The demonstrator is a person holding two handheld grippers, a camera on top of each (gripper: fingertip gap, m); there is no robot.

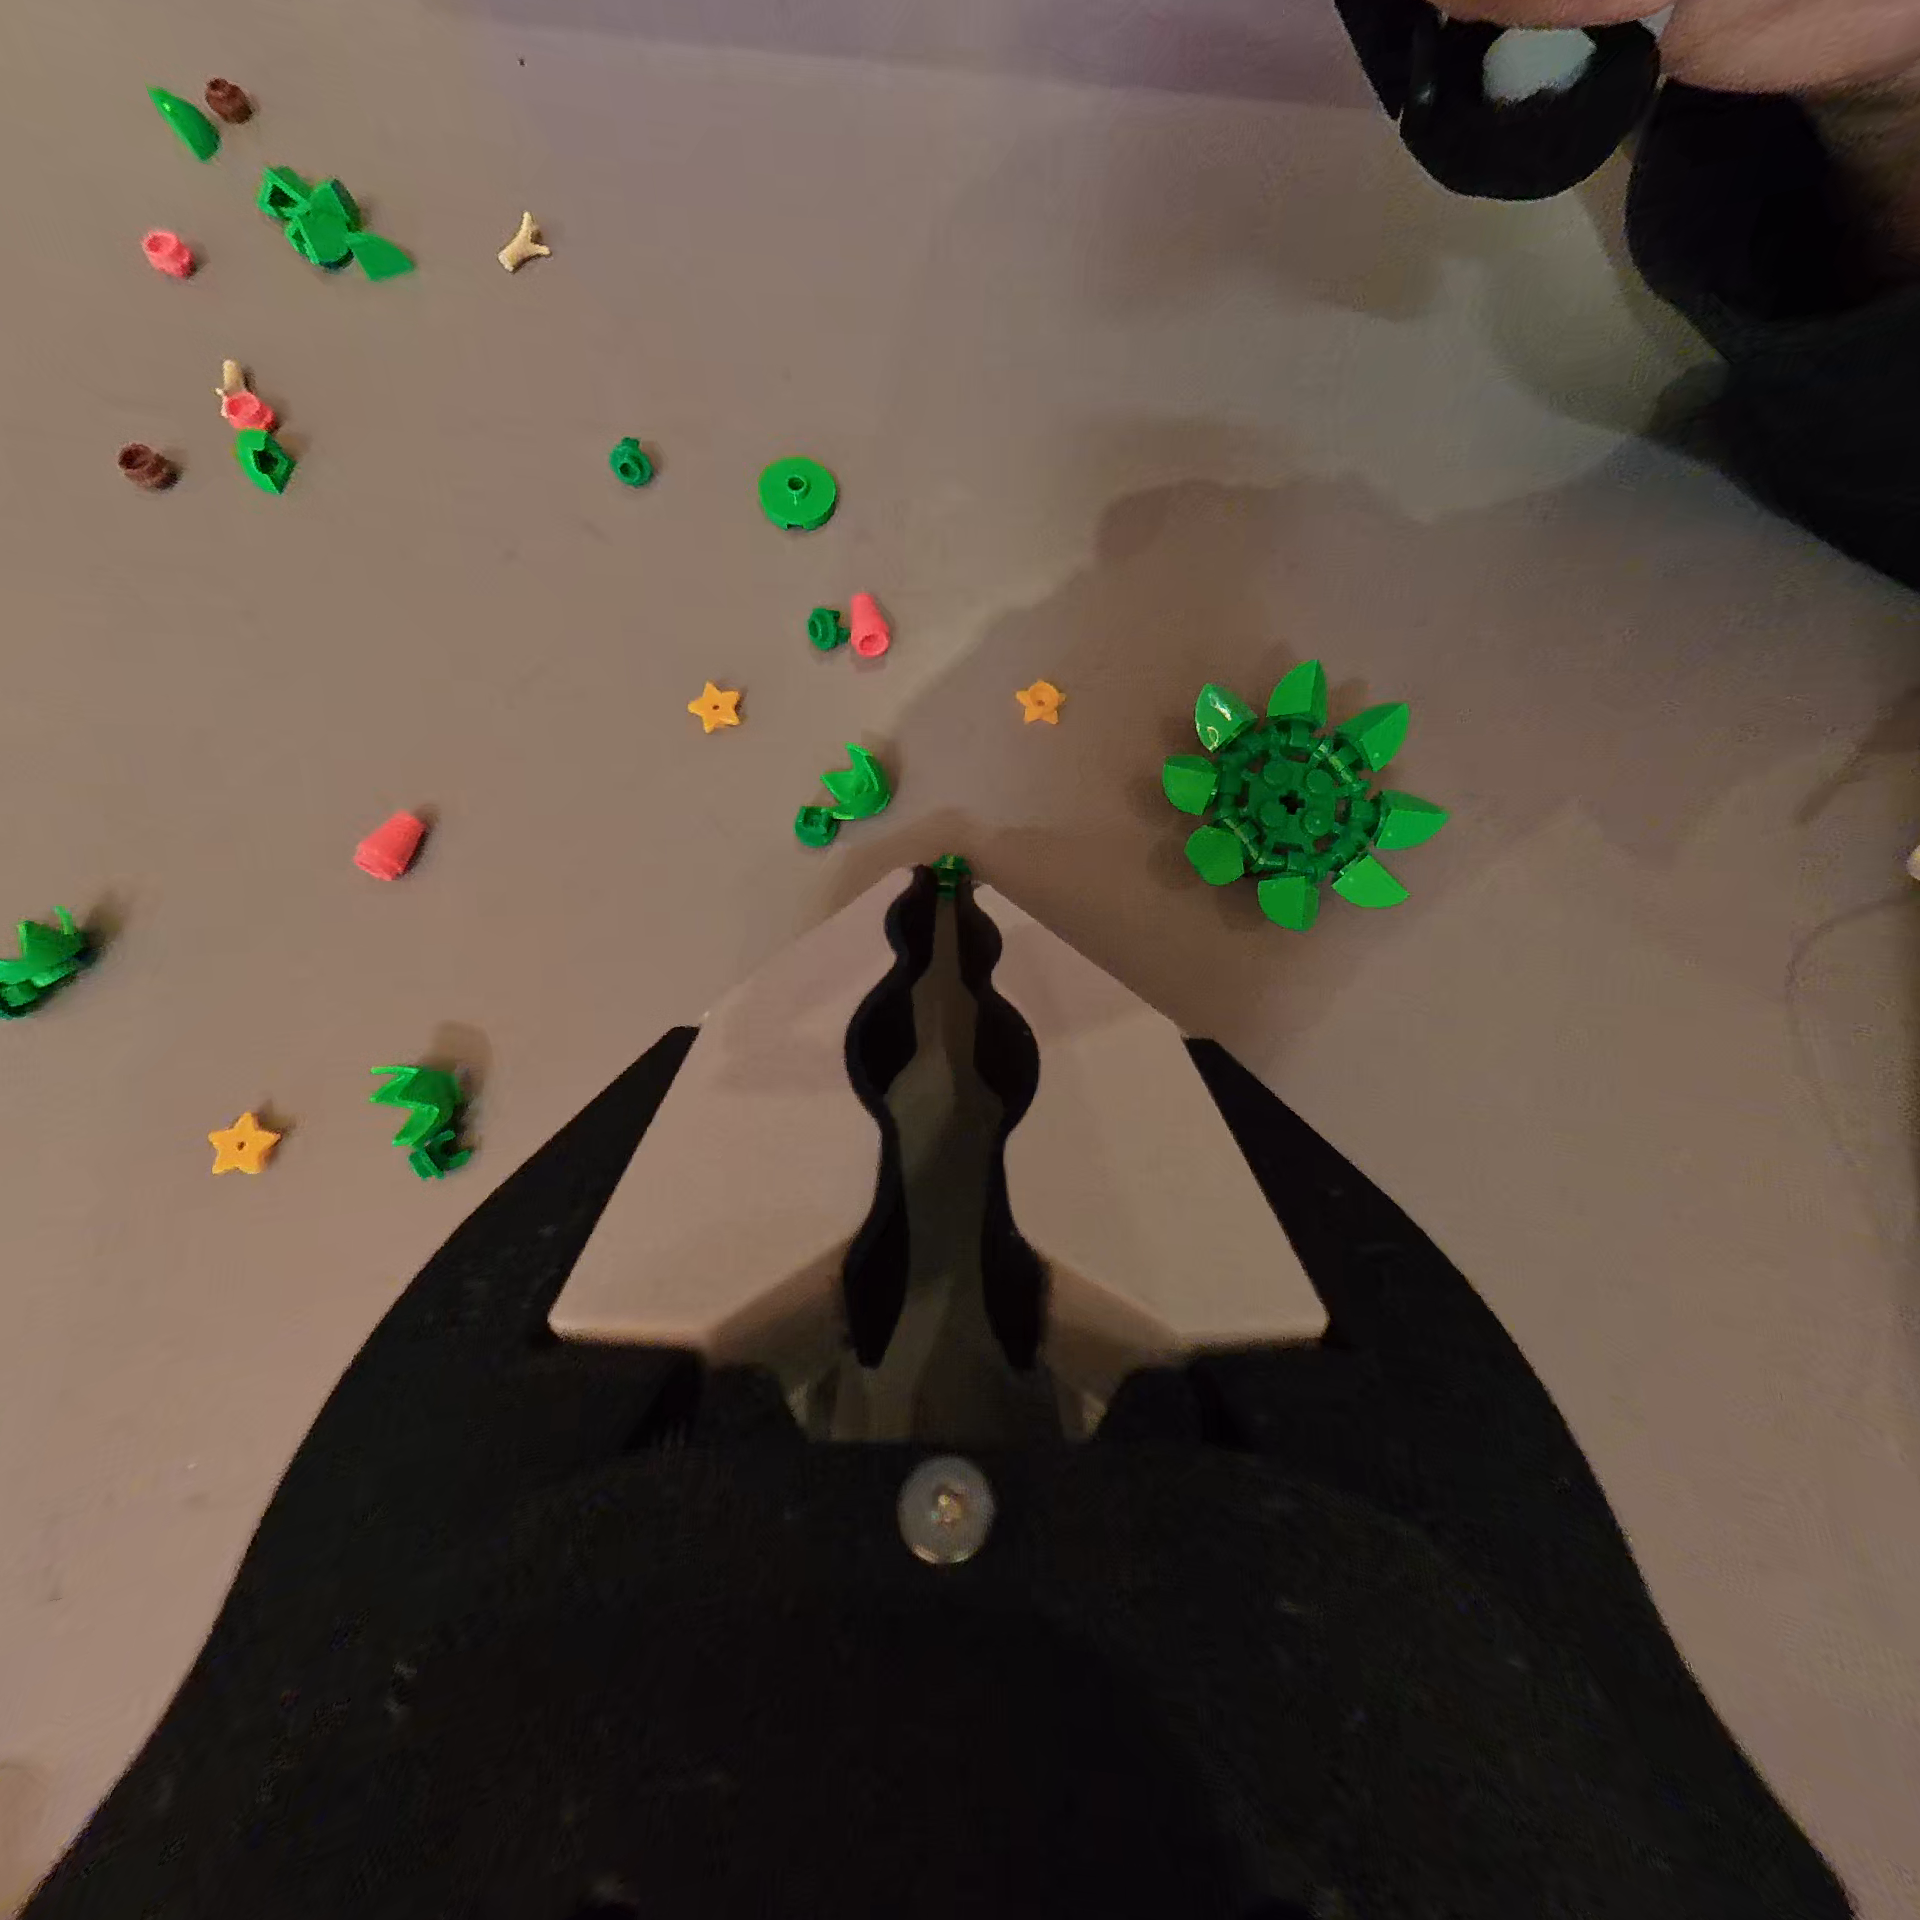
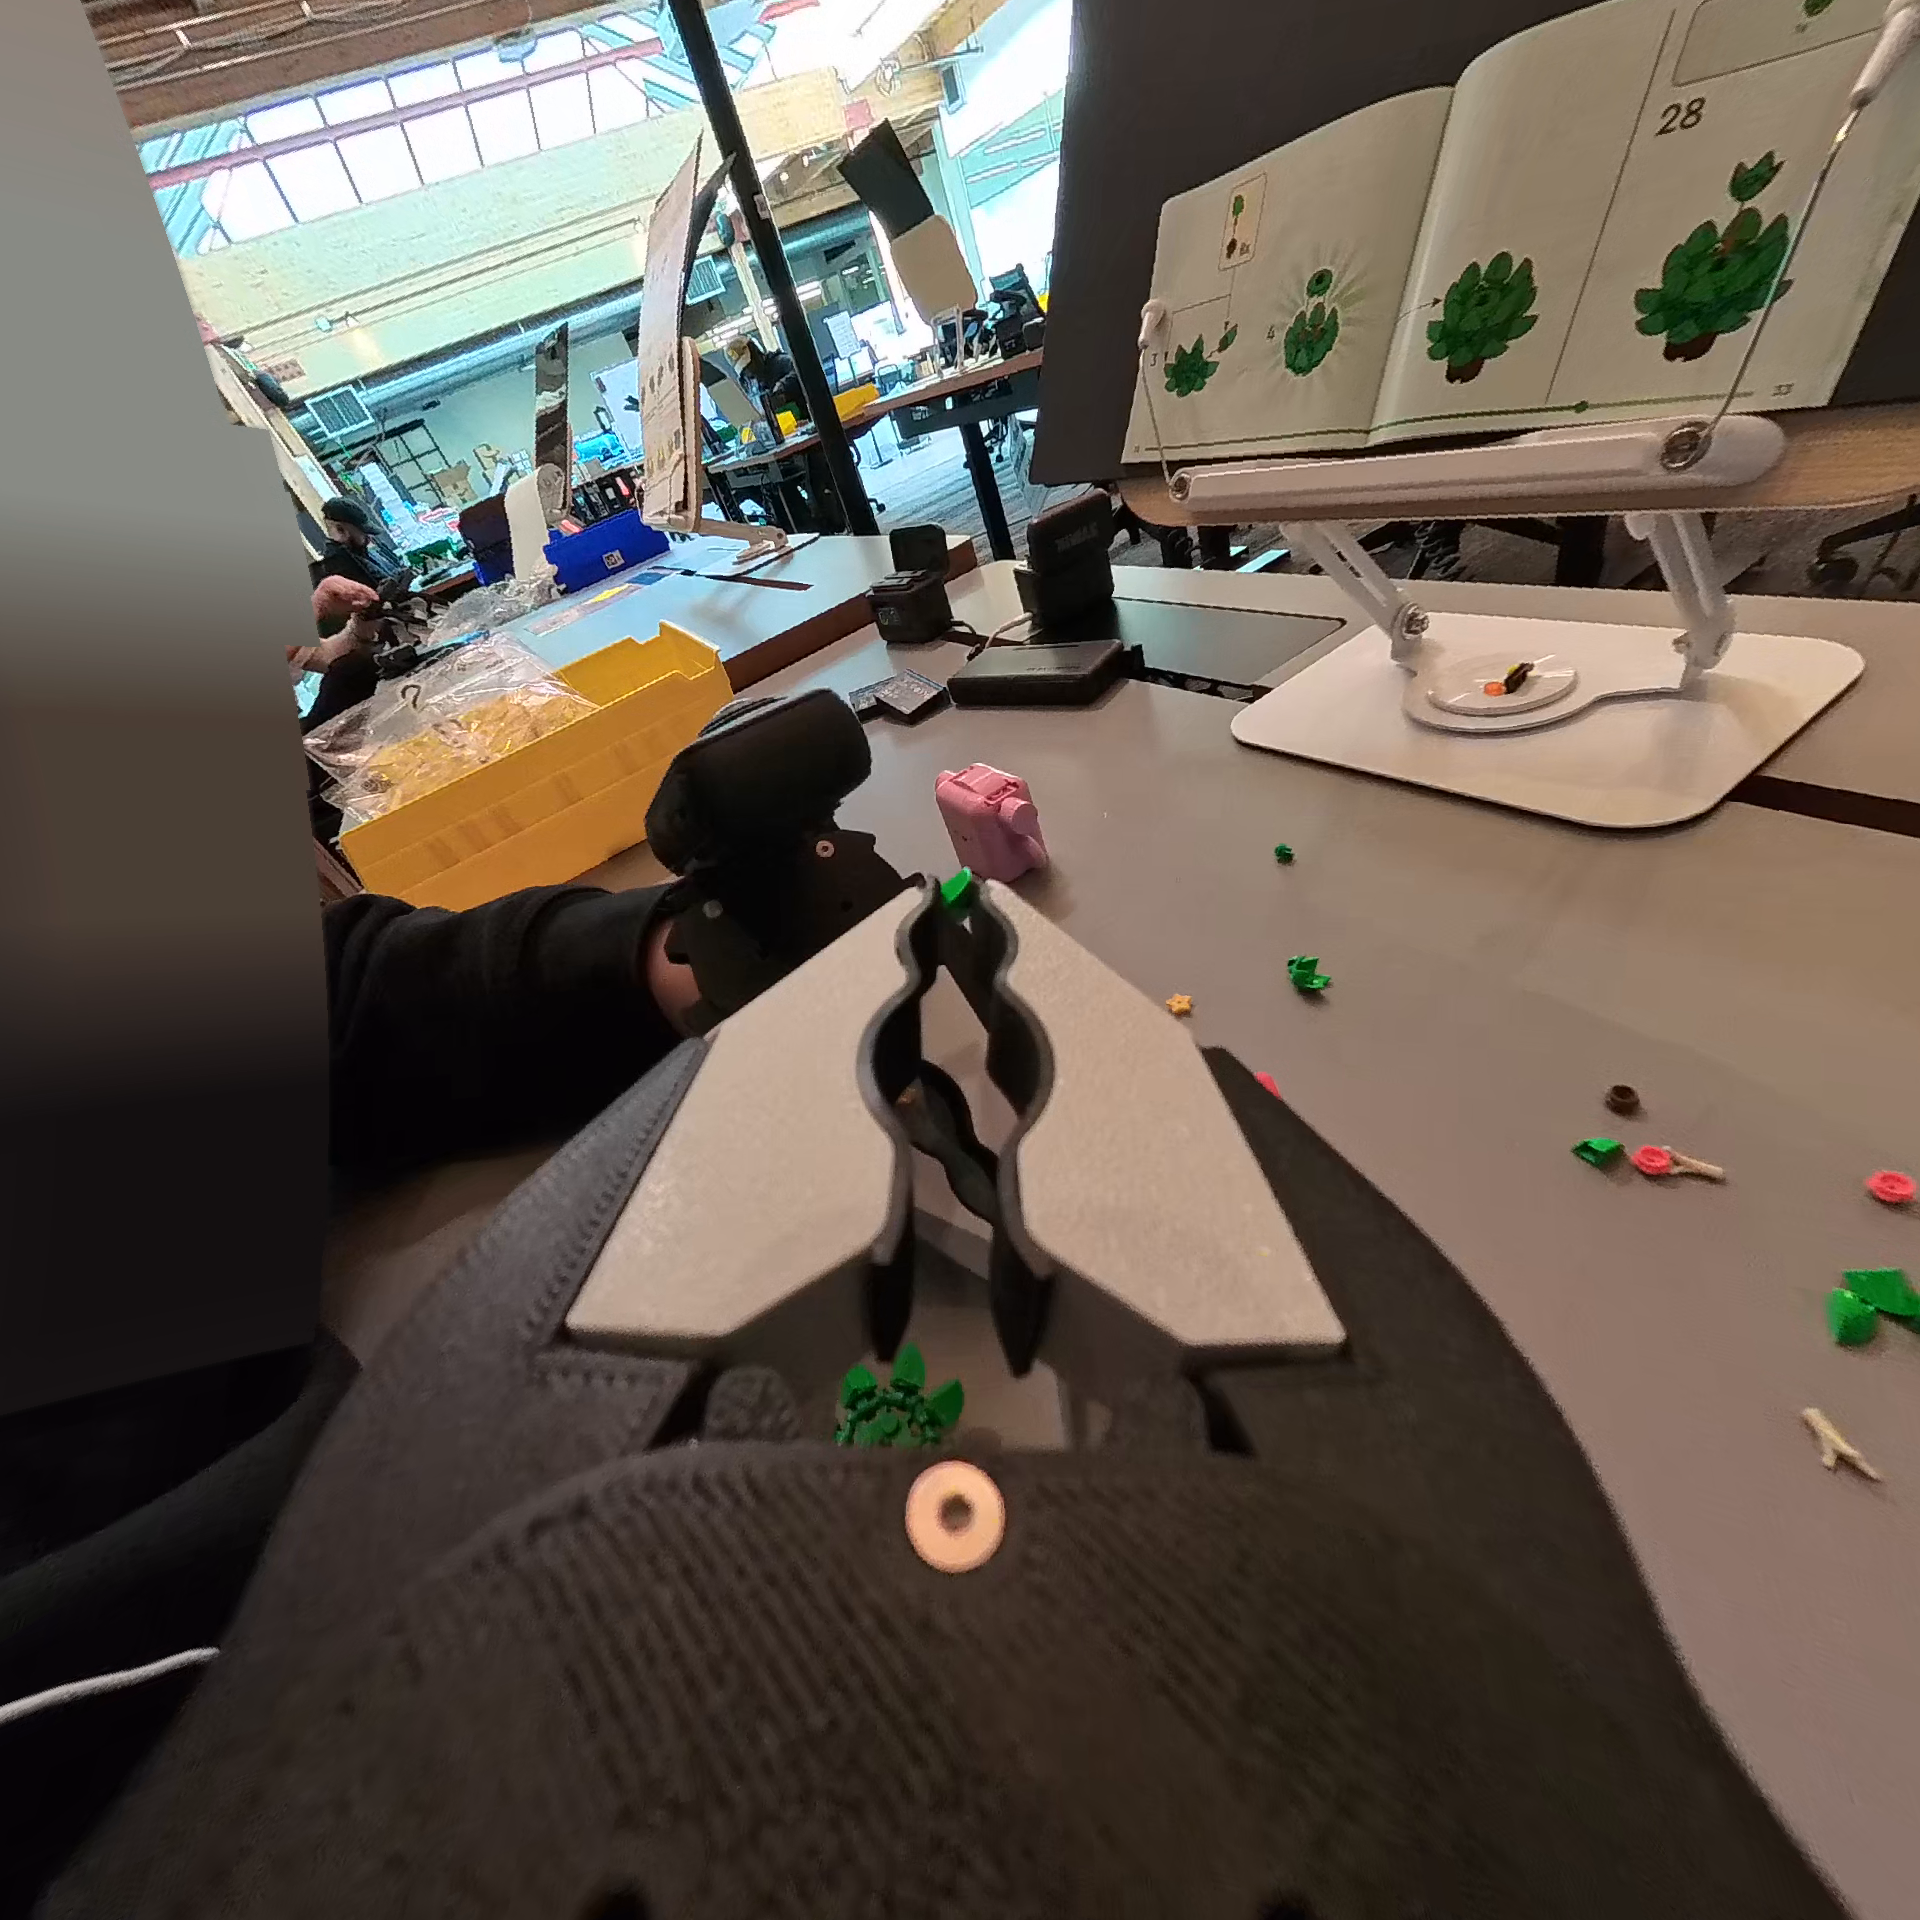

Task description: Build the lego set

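Loose parts scattered over grey table (image 1: pixel 1143 364), logged left to right in left wrist view: green leaf cluster (image 1: pixel 327 223) far left, coral cone (image 1: pixel 391 845), spiky green foliage piece (image 1: pixel 424 1117), orange star (image 1: pixel 715 707), round green plate (image 1: pixel 797 494).

Centre: left gripper (image 1: pixel 948 878) pressed nearly together, pinching small green stud piece (image 1: pixel 949 869) at the very tips. Only a sliver of it gripped. Risk: piece pivoting or popping out under any sideways push, then lost among the similar green bits close by.

Right of that: green rosette assembly (image 1: pixel 1299 798) flat on table, ring of leaves around a studded hub, nothing holding it. Risk: pressing a part onto it unbraced likely to slide or tip it, or knock off an outer leaf.

Right wrist view: right gripper (image 2: pixel 958 896) tips closed on small green leaf piece (image 2: pixel 956 888), raised above table and tilted. Rosette visible low between its fingers. Risk: both tools converging on one small hub; tips could collide, or leaf go on at wrong angle.

Far right: open instruction booklet (image 2: pixel 1507 260) on white stand (image 2: pixel 1558 727). Step in hand probably the adding of leaves to the rosette; a mis-seated piece hard to notice at this grip.
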